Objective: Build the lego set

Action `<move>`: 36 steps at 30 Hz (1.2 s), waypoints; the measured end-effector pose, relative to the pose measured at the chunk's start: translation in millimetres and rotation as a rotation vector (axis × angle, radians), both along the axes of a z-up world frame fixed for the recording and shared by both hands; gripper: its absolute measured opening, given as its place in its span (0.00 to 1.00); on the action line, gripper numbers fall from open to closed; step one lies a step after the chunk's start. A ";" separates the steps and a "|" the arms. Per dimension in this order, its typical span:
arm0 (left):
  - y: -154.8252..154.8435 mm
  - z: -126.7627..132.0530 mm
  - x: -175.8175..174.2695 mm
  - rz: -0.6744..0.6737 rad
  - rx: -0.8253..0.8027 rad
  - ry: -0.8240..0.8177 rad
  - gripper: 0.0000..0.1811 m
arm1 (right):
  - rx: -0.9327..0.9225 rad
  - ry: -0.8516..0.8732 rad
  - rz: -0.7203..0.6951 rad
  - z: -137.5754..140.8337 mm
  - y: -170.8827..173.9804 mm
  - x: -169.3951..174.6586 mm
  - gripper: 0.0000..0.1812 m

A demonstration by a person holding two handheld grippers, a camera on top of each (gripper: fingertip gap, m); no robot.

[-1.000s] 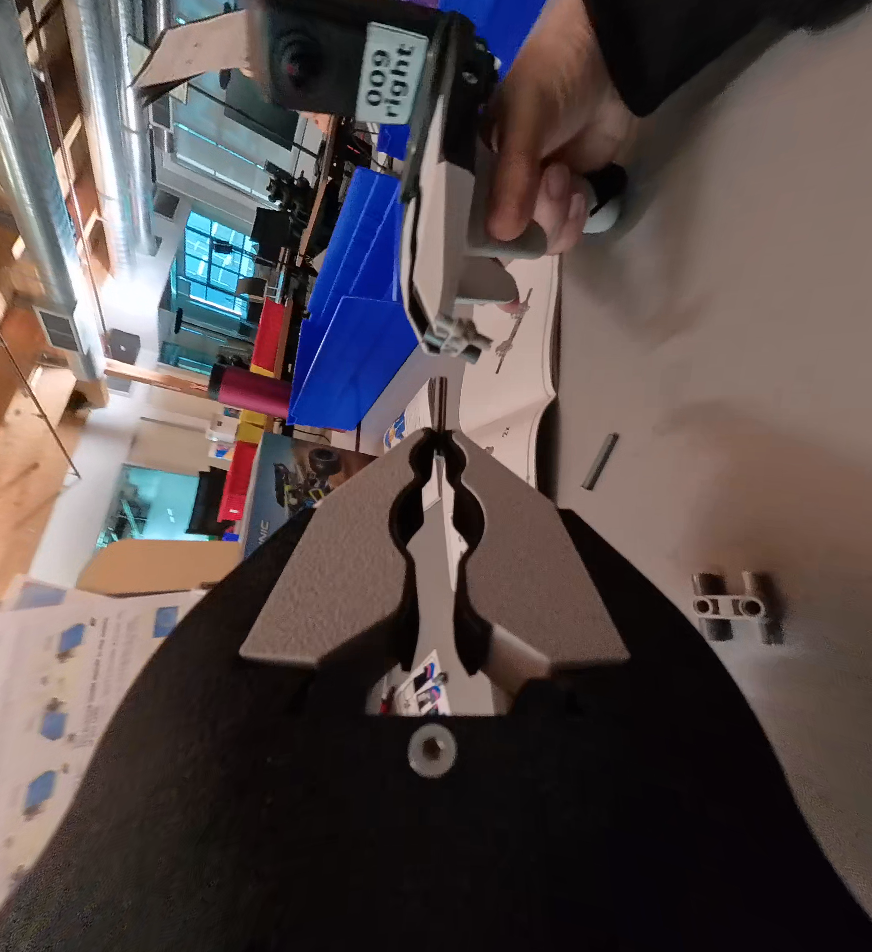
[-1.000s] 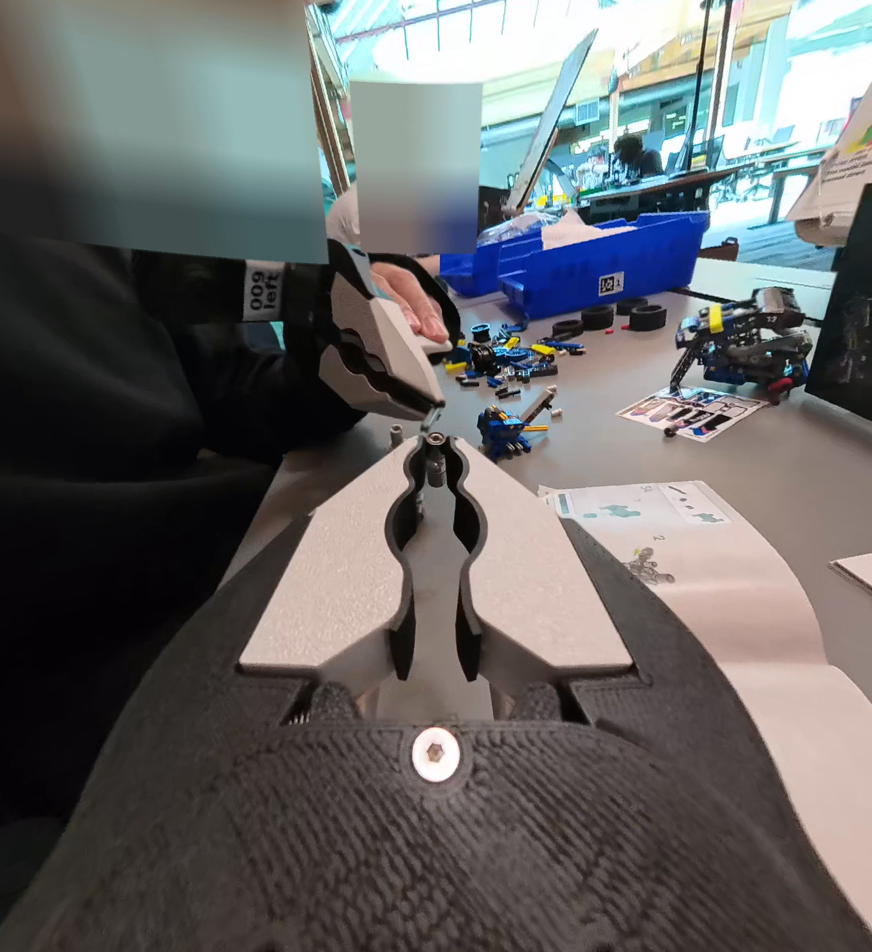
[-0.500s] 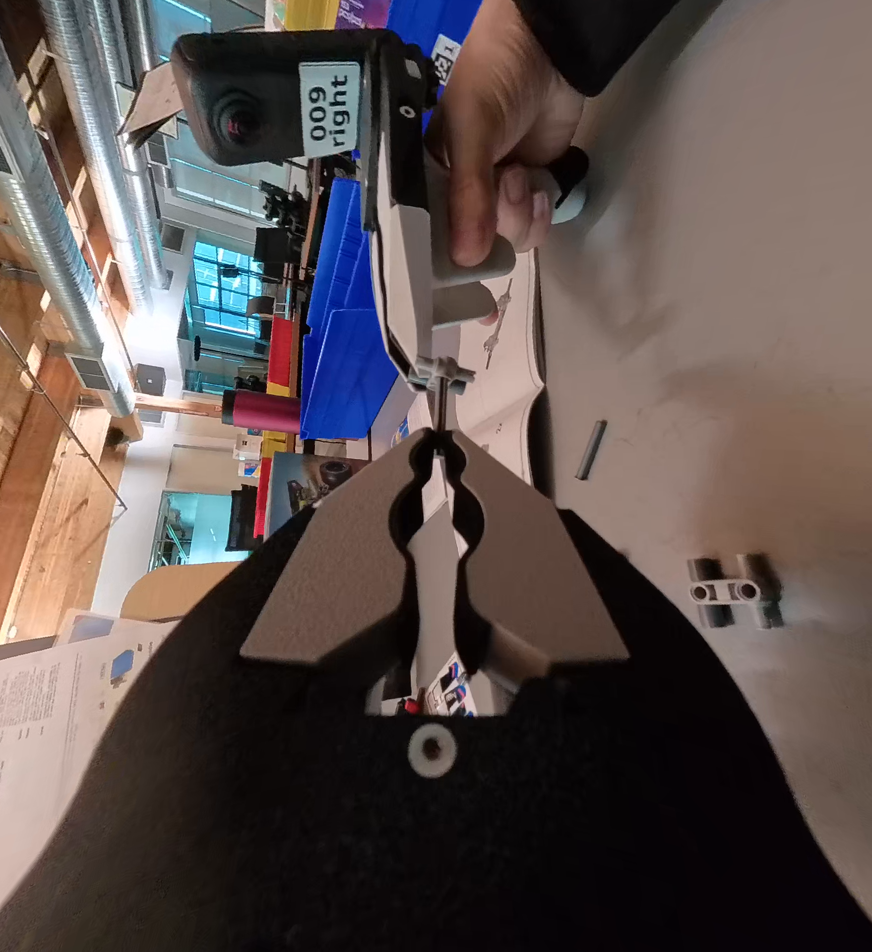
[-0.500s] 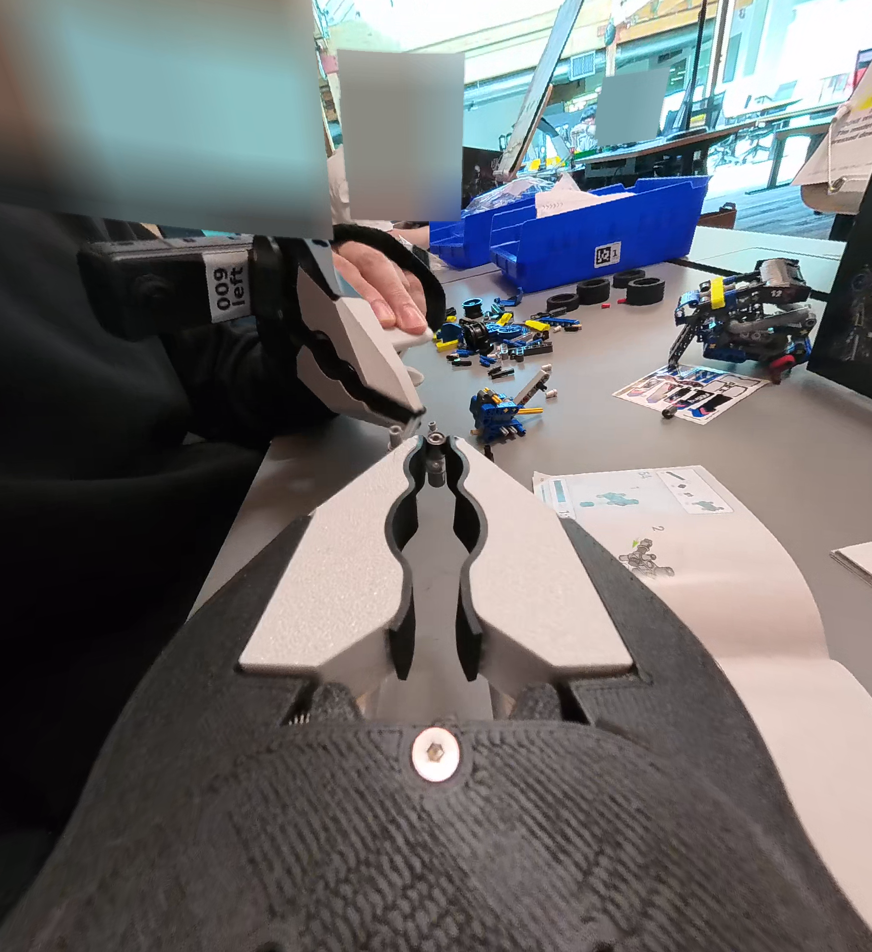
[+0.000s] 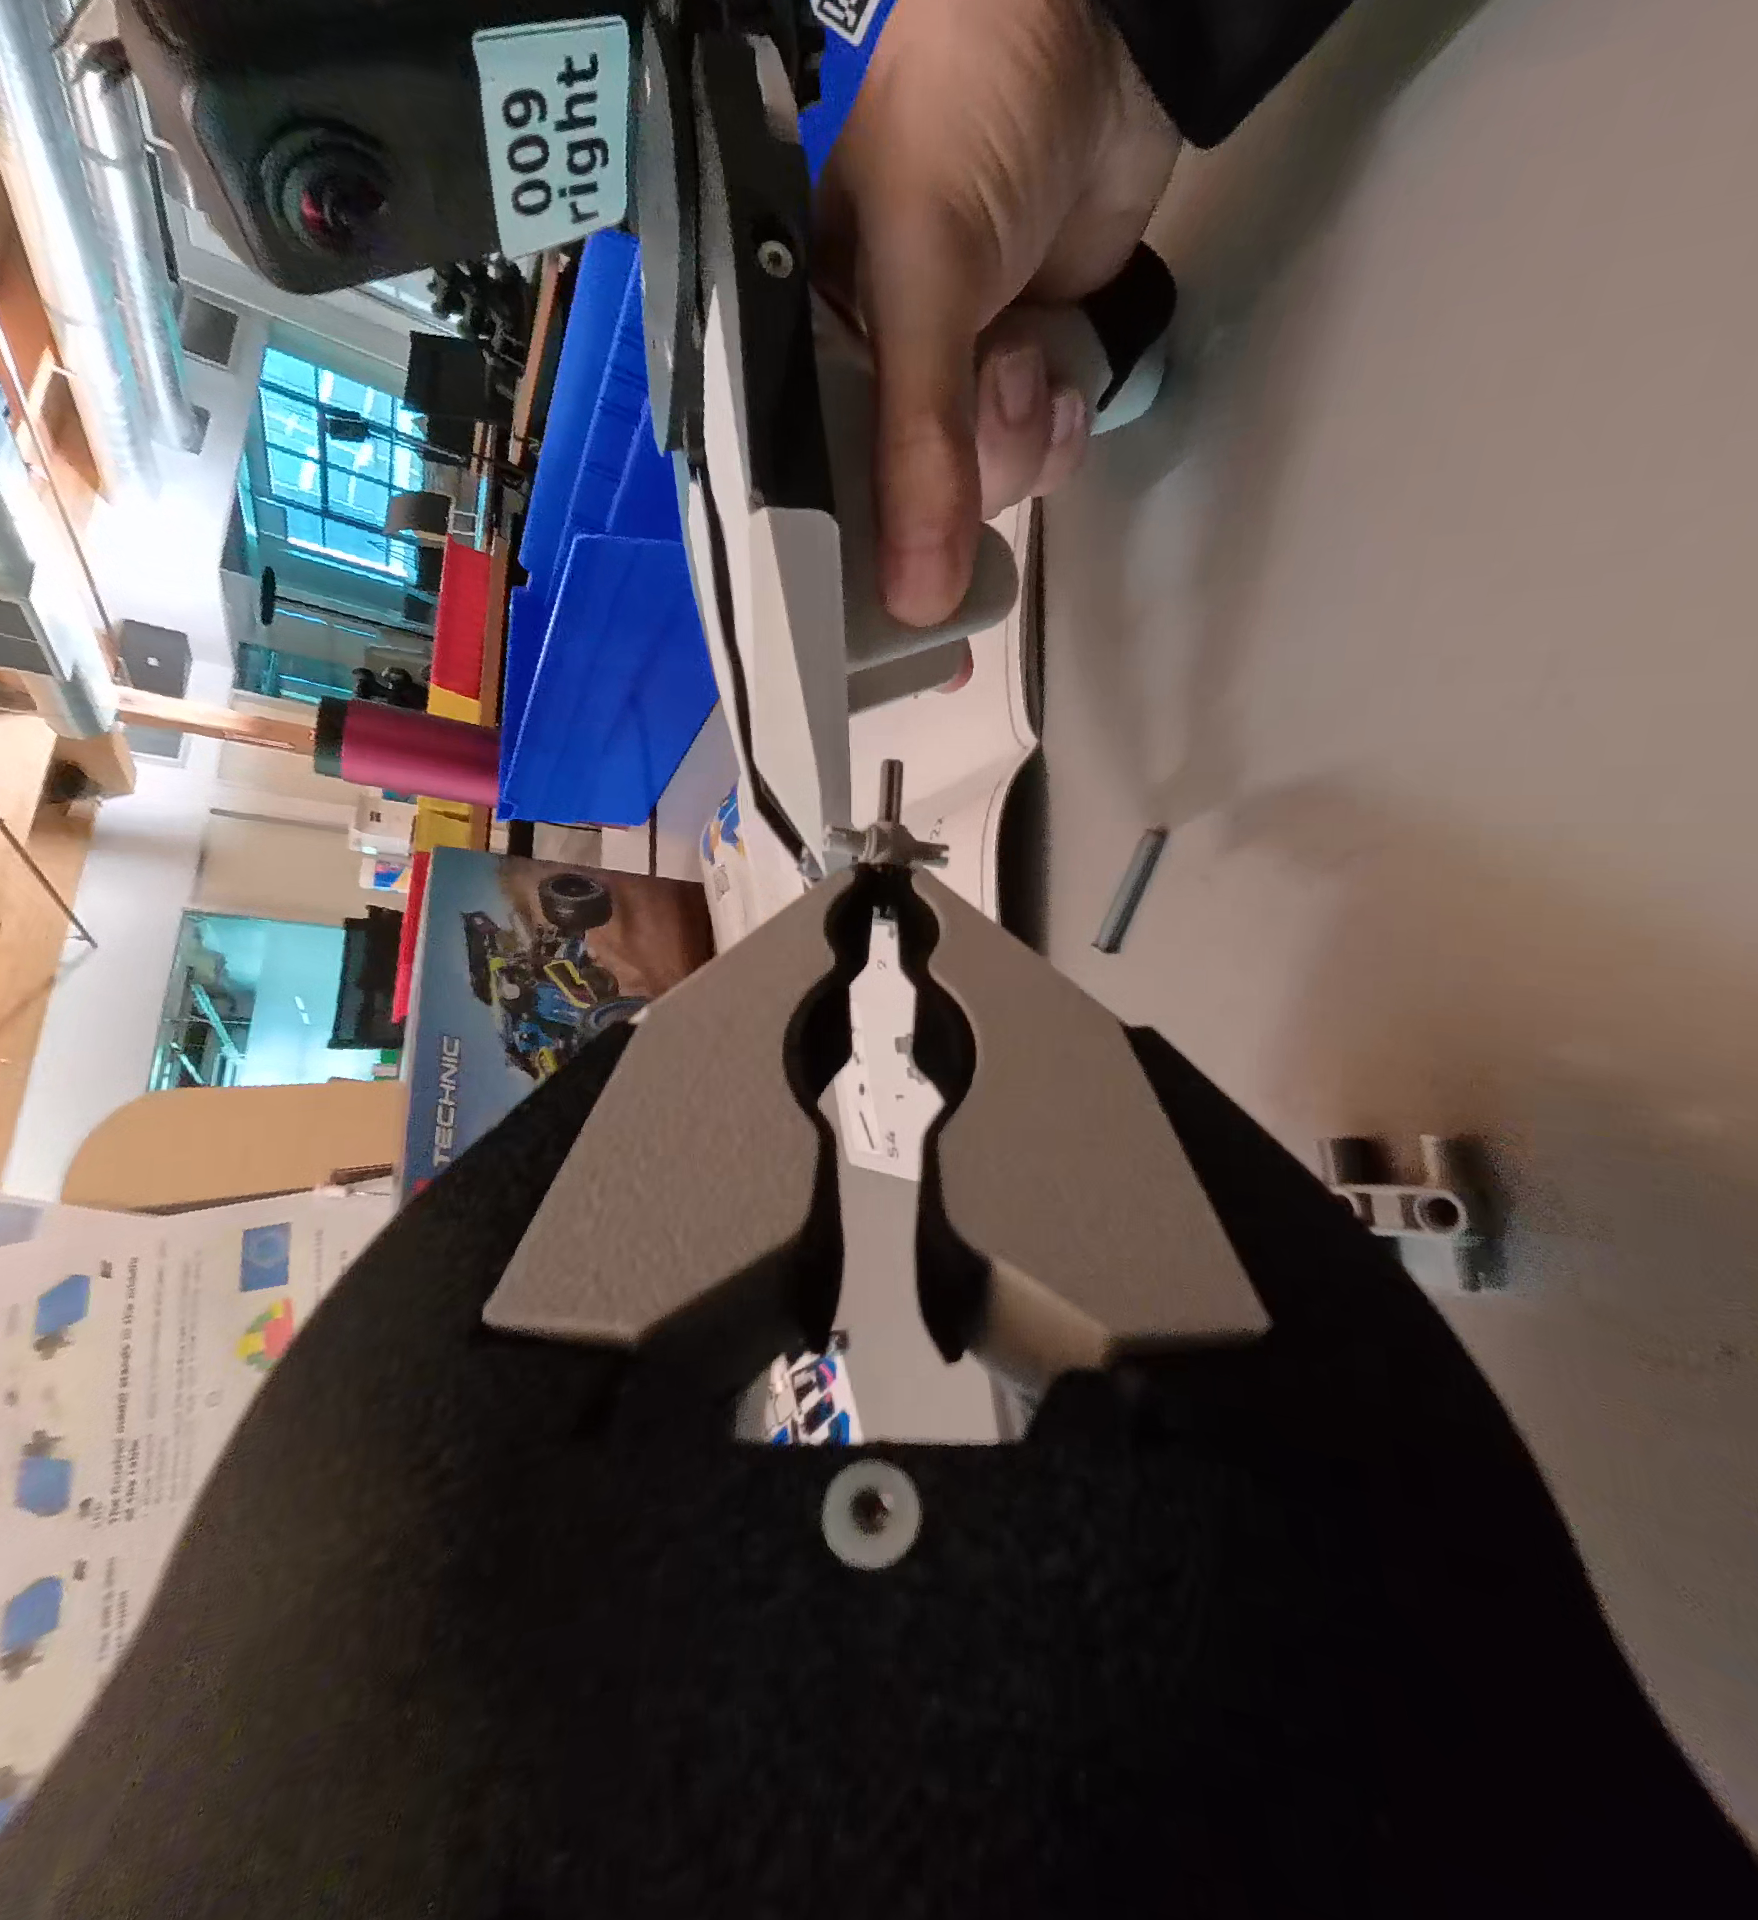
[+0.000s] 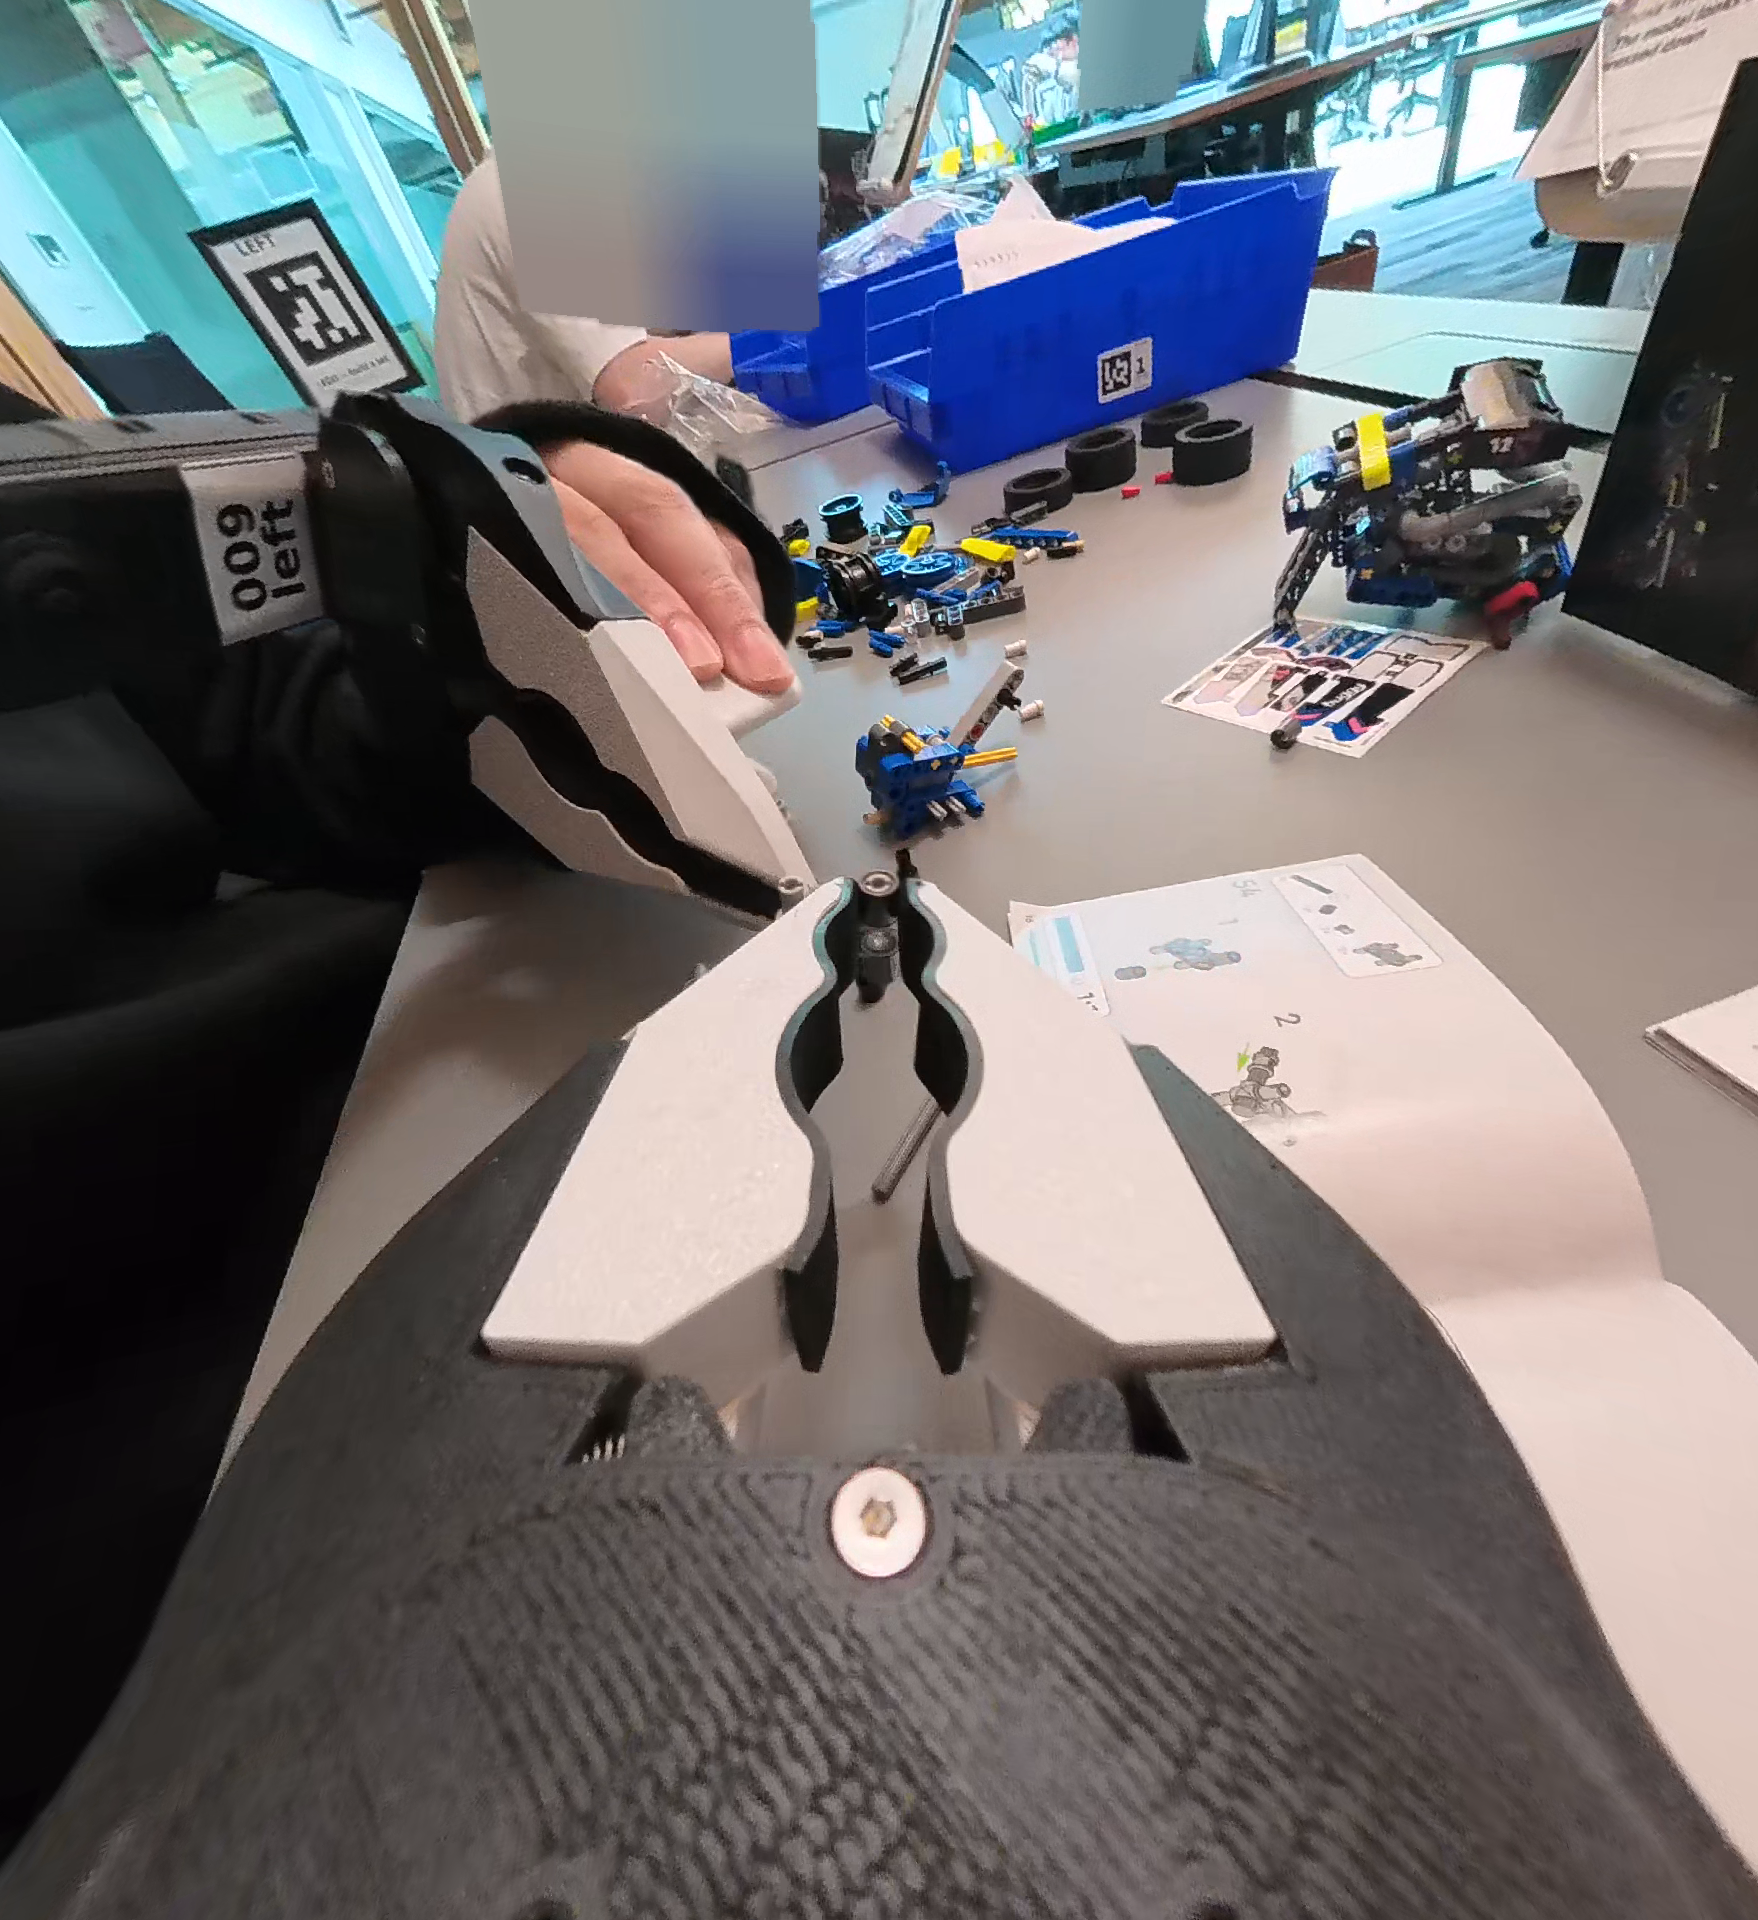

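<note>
While the right gripper (image 6: 876, 889) clamps a small grey connector (image 6: 874, 914), the left gripper (image 5: 880, 885), pinching a thin dark axle (image 5: 890, 795), meets it tip to tip above the grey table (image 6: 1218, 790).

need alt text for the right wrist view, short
The right gripper is shut on a small dark axle with a grey connector, its tips meeting those of the left gripper over a grey table. An open white instruction booklet lies to the right, with loose blue and black lego pieces behind.
</note>
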State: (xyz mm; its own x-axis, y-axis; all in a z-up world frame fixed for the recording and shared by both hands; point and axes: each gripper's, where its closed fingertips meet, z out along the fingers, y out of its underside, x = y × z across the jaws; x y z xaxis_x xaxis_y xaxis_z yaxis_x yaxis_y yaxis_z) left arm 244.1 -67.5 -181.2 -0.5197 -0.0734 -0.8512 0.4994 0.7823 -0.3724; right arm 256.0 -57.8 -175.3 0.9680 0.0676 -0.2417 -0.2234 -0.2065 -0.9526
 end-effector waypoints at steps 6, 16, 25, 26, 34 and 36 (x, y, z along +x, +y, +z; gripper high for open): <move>-0.9 -0.5 -1.4 -0.029 -0.086 0.072 0.02 | 0.010 0.015 0.002 1.4 -1.0 0.3 0.03; 5.7 14.1 10.7 0.080 -0.321 0.229 0.25 | 0.127 0.063 -0.063 16.7 -12.0 13.9 0.03; 85.6 21.2 -4.6 0.117 -0.282 0.577 0.16 | 0.079 0.057 -0.092 9.9 -8.3 18.3 0.03; 93.6 15.2 -10.8 0.117 -0.257 0.621 0.15 | 0.070 0.055 -0.089 8.8 -7.5 17.7 0.03; 123.4 -45.7 -56.5 0.209 -0.159 0.832 0.11 | 0.040 0.058 -0.097 4.5 -5.2 19.0 0.03; 132.7 -55.5 -61.8 0.251 -0.138 0.831 0.11 | 0.035 0.054 -0.090 3.8 -4.6 17.8 0.03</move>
